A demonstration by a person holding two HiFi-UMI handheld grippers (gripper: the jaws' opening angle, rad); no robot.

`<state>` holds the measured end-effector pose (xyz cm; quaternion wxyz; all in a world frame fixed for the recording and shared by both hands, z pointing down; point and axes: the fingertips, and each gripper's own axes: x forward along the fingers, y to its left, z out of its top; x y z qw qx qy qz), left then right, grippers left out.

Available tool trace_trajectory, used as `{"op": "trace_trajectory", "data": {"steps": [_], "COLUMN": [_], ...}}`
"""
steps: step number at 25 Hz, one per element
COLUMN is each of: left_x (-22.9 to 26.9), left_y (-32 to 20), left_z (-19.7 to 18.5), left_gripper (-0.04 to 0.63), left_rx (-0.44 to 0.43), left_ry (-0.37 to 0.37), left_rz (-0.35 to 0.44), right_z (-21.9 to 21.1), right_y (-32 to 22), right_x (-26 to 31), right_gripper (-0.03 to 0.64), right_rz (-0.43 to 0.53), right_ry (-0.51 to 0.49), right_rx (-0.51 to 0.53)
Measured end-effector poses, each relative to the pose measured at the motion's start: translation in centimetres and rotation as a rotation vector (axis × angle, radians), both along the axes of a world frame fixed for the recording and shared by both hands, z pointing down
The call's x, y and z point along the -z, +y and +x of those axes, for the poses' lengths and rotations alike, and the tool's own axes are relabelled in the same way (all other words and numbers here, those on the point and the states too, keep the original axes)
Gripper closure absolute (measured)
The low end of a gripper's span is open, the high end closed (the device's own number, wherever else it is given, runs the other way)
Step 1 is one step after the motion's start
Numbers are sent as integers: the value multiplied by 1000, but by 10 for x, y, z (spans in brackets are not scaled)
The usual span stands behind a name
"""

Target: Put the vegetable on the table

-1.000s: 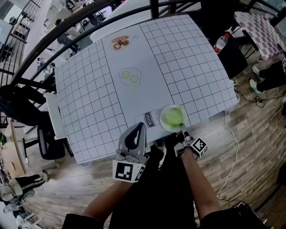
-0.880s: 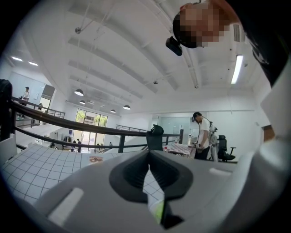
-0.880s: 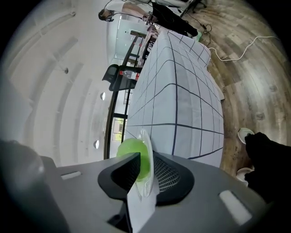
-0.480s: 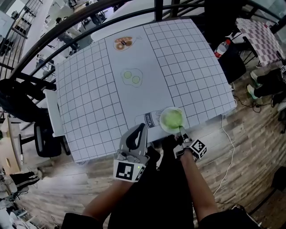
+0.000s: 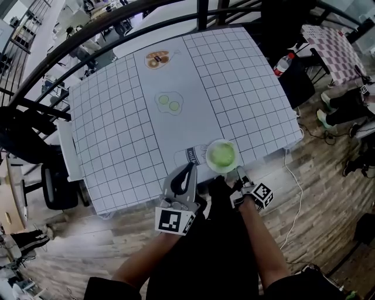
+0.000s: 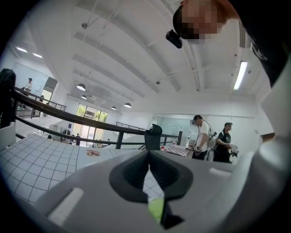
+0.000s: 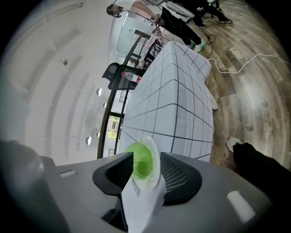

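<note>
A white plate [image 5: 210, 164] with a round green vegetable [image 5: 222, 155] rests on the grid-patterned table [image 5: 117, 129], close to its near edge. My right gripper [image 5: 237, 174] is just behind the plate, on the near side. In the right gripper view the plate [image 7: 156, 157] and the vegetable [image 7: 141, 166] stand edge-on between the jaws of the right gripper [image 7: 146, 157]. Those jaws are opening, and the pads stand off the rim. My left gripper [image 5: 185, 174] hovers at the table edge left of the plate, shut and empty, its tips meeting in the left gripper view [image 6: 148, 154].
Printed pictures lie along the table's white middle strip: a milk label [image 5: 192, 155], cucumber slices [image 5: 170, 103], a dish [image 5: 157, 58]. A black railing [image 5: 202, 12] runs behind the table. A chair [image 5: 55, 187] stands left, a bottle [image 5: 282, 61] right, a white cable [image 5: 296, 193] on the wooden floor.
The right gripper's jaws have spread apart from the plate's rim, and the plate stays on the table's near edge. The left gripper has hardly moved.
</note>
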<state>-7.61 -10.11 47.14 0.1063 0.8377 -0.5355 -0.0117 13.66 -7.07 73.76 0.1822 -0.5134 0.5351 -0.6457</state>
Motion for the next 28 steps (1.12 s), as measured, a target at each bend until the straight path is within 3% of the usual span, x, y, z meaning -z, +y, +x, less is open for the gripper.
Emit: {"op": "trace_trajectory", "data": {"steps": [9,18,21,24,28], "left_x": [18,31,39,44,51], "left_y": [12,32,32,34,37], "left_z": [-15,-34,-45,-53,-54], "left_gripper": [586,586,586,586,586], "left_rx": [27,42,57,51,50], "left_ry": [9,11,7,2,2], "left_rz": [28,25,32,40,58], "right_z": [-22,-36,-45,-56,-84], "right_y": [14,2,-3,-9,-11], "right_x": [58,132,170,211,259], "right_gripper": [453,565,619,621,620], "right_rz": [53,278,407,523,679], "right_ry": [61,246,381,563,724], "right_rx": [143,209,275,316,389]}}
